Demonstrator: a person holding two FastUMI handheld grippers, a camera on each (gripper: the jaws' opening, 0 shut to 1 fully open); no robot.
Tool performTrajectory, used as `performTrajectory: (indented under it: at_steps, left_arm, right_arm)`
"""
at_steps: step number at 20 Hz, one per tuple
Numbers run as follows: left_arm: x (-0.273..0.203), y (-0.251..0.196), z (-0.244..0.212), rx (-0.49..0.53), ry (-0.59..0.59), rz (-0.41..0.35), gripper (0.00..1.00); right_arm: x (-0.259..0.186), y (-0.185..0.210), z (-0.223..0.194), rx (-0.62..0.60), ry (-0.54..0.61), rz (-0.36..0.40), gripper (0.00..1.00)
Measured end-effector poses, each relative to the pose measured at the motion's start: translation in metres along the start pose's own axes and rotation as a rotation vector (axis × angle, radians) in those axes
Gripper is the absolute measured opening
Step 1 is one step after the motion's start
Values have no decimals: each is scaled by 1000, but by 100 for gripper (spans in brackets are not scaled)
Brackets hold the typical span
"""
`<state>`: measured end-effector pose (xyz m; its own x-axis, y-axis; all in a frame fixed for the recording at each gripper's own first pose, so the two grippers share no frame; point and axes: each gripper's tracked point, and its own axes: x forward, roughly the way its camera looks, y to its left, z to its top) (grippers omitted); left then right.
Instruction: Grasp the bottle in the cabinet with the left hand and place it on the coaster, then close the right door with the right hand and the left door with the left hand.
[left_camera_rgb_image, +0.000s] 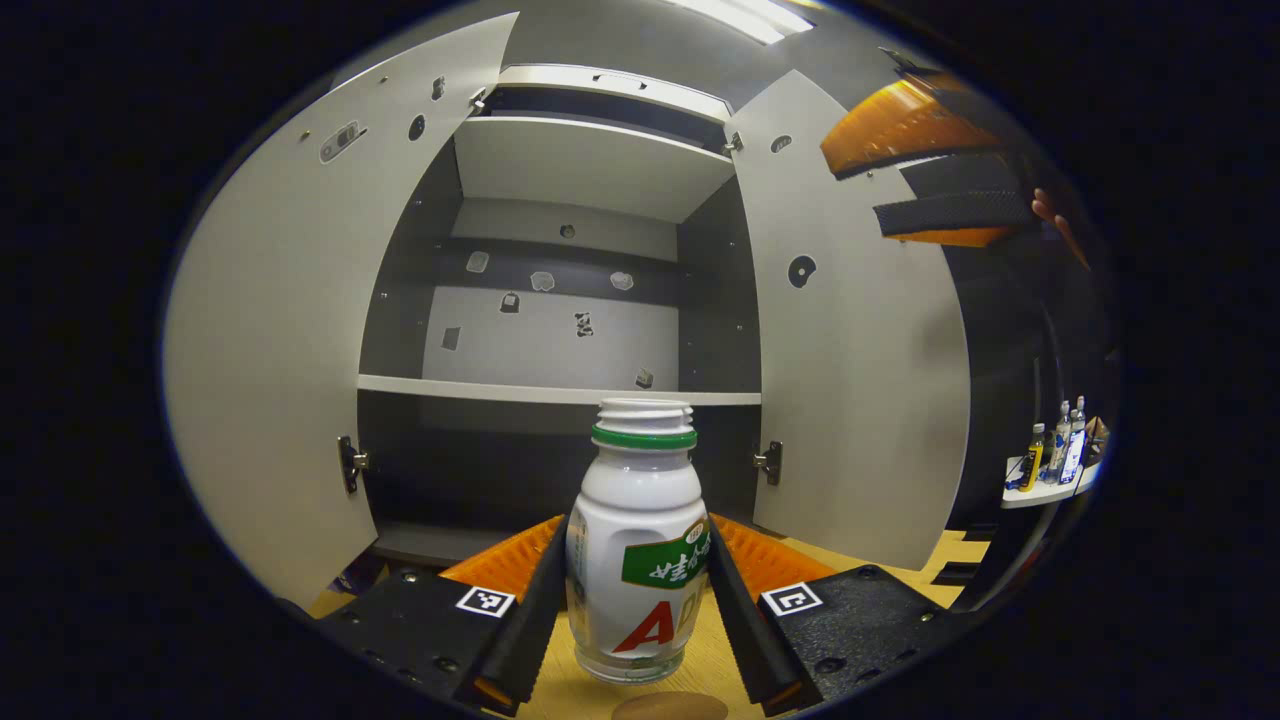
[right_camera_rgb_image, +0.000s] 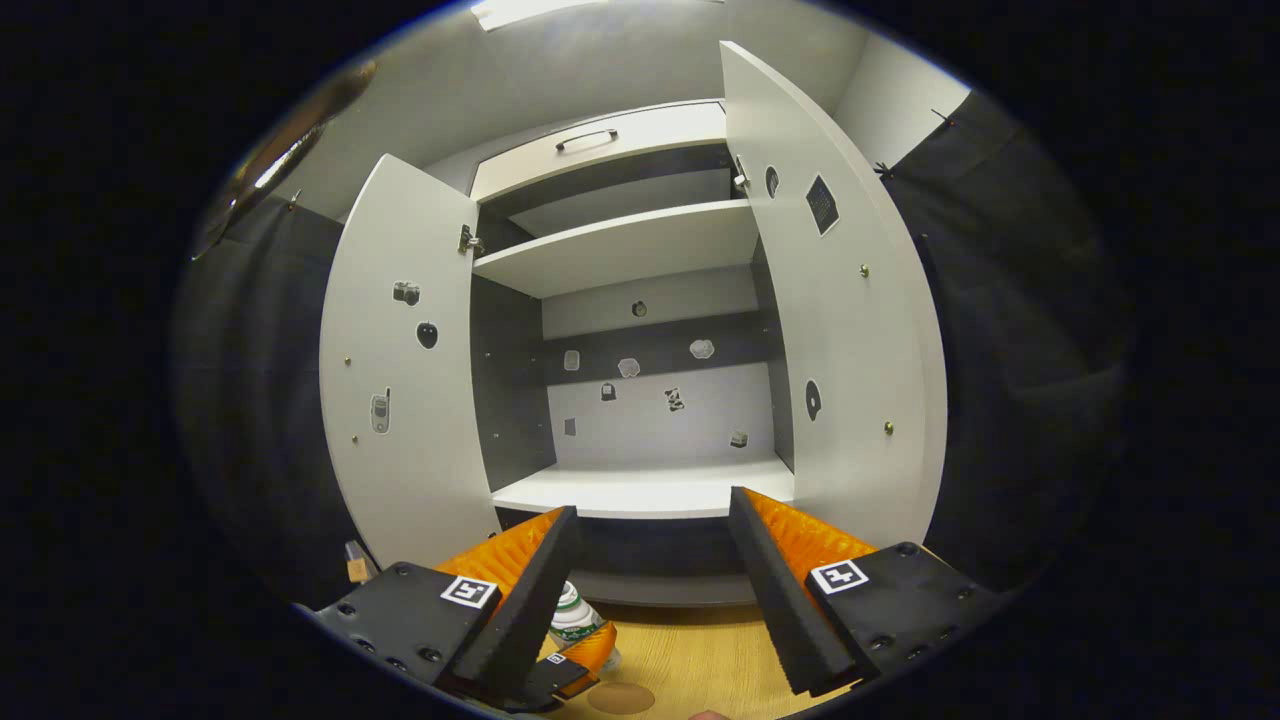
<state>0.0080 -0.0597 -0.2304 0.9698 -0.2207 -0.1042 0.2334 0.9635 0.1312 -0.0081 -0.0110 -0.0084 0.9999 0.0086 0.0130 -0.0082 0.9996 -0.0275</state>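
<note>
— Above the wooden tabletop (left_camera_rgb_image: 690, 660), left gripper (left_camera_rgb_image: 637, 590) clamps the uncapped drink bottle (left_camera_rgb_image: 637, 560), coaster (left_camera_rgb_image: 668, 706) just short of it.

— Tilt could spill it. Right gripper (right_camera_rgb_image: 650, 590) gapes empty; cabinet doors (right_camera_rgb_image: 845, 340) open.

Left gripper (left_camera_rgb_image: 637, 610) clamps both fingers on the upright white bottle (left_camera_rgb_image: 637, 560) above the wooden table (left_camera_rgb_image: 700, 665), facing the cabinet (left_camera_rgb_image: 560, 300) with both doors open.

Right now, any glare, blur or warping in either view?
Left gripper view: sharp bottle, ceiling light blown out, open doors bowed by the fisheye. Right gripper view: same bowing, ceiling light glaring, cabinet evenly lit, nothing blurred.
</note>
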Motion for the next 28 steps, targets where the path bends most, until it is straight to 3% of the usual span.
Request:
performTrajectory:
  at_steps: [2, 5, 15, 20, 23, 28]
  left_arm:
    - [-3, -10, -21, 32, 24, -14, 75]
    - [-8, -23, -44, 3, 61, -58, 75]
    - [-26, -29, -104, -20, 147, -8, 76]
    - [-29, -27, -103, 0, 147, 15, 78]
    - [-36, -34, -100, -15, 156, -9, 81]
    - [-39, -27, -70, -34, 125, 15, 96]
  right_arm:
    - [1, -2, -3, -6, 16, -11, 98]
    - [4, -4, -4, -9, 28, -22, 98]
    - [1, -14, -8, -26, 47, -56, 98]
    - [-3, -13, -11, -32, 53, -56, 98]
    - [-5, -13, -14, -36, 56, -56, 98]
    - [-8, -10, -16, -29, 58, -47, 98]
